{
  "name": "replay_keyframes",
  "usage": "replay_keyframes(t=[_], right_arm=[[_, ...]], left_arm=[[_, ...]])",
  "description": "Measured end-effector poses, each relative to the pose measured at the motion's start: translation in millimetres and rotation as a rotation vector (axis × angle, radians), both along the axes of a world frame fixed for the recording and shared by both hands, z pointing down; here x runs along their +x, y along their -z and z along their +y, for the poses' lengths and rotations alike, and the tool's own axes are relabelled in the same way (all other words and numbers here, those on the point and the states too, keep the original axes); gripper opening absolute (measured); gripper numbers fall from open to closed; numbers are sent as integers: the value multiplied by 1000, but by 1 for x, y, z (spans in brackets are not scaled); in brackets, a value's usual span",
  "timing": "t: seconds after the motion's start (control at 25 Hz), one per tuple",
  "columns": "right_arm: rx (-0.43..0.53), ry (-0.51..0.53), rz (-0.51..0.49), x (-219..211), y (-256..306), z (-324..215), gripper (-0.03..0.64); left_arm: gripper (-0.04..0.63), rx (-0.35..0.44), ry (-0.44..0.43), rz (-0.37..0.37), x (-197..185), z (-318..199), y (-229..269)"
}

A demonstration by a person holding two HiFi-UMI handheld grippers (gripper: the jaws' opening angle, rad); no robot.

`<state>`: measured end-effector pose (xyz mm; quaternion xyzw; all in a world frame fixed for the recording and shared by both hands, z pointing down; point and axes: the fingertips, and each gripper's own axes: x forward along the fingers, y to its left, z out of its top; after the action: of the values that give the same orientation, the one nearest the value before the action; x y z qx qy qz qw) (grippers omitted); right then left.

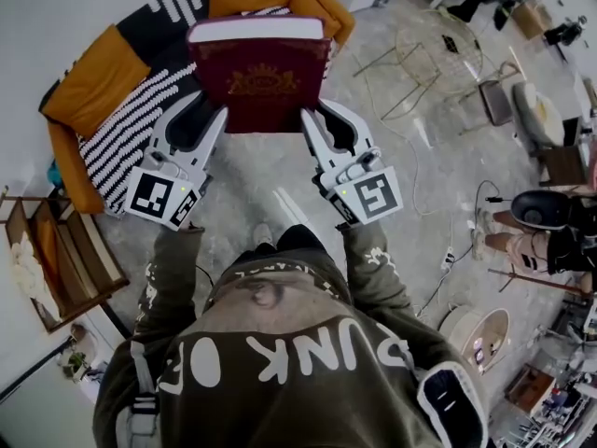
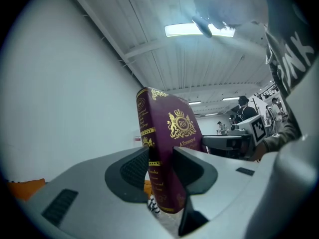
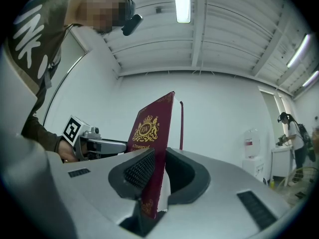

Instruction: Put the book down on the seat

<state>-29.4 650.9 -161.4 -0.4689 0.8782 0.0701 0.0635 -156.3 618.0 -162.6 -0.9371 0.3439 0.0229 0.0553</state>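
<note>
Nearest, at 6 o'clock in the head view: a brown top point(image 1: 280, 343) with white letters, and two sleeves point(image 1: 173, 269) reaching toward 12 o'clock.

Next, the left hand-held gripper point(image 1: 207, 108) at 10 o'clock from the top and the right hand-held gripper point(image 1: 326, 110) at 1 o'clock. Both clenched on the same dark red book point(image 1: 256, 77), one on each side edge. In the left gripper view: left hand-held gripper point(image 2: 162, 168) pinching the book point(image 2: 167, 143) by the spine side. In the right gripper view: right hand-held gripper point(image 3: 157, 176) pinching the book point(image 3: 152, 128) by the open side, cover on one pad, white pages on the other.

Book up in the air between the two, not down on anything. Long way running from 6 to 12 o'clock, white page edge at the 12 o'clock end, gold crest point(image 1: 264, 82) facing the head camera.

Farther off, the seat point(image 1: 93, 87), orange with a black and white striped cover point(image 1: 126, 133), at 9 to 10 o'clock from the book. Closer to the left hand-held gripper than to the right one. Probably a move out toward 10 o'clock, then down, with the book tipped flat.

Hard to see: the part of the seat behind the book, and the words on the cover under the jaws. Only a tiny bit of orange and stripes in the left gripper view, none in the right gripper view. Farthest, grey floor point(image 1: 280, 185) and a wire chair point(image 1: 424, 49) at 1 o'clock.
</note>
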Motion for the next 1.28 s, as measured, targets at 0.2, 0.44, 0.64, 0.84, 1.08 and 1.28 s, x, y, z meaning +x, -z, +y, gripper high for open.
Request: replay_keyframes(t=[0.2, 0.44, 0.64, 0.84, 1.08, 1.28], right_arm=[[-9, -4, 1, 8, -1, -36, 74], [-18, 9, -6, 23, -15, -93, 74], [-26, 24, -19, 46, -21, -153, 74], [-54, 59, -6, 60, -31, -214, 74], [-63, 86, -8, 85, -32, -283, 74], [-86, 99, -12, 94, -43, -325, 74]], left_arm=[[138, -16, -5, 1, 7, -34, -4], [138, -22, 9, -5, 22, -90, -14], [138, -29, 28, -16, 45, -148, -20], [138, -48, 51, -24, 58, -208, -24], [138, -60, 72, -35, 83, -275, -25], [138, -88, 86, -45, 92, -314, -38]])
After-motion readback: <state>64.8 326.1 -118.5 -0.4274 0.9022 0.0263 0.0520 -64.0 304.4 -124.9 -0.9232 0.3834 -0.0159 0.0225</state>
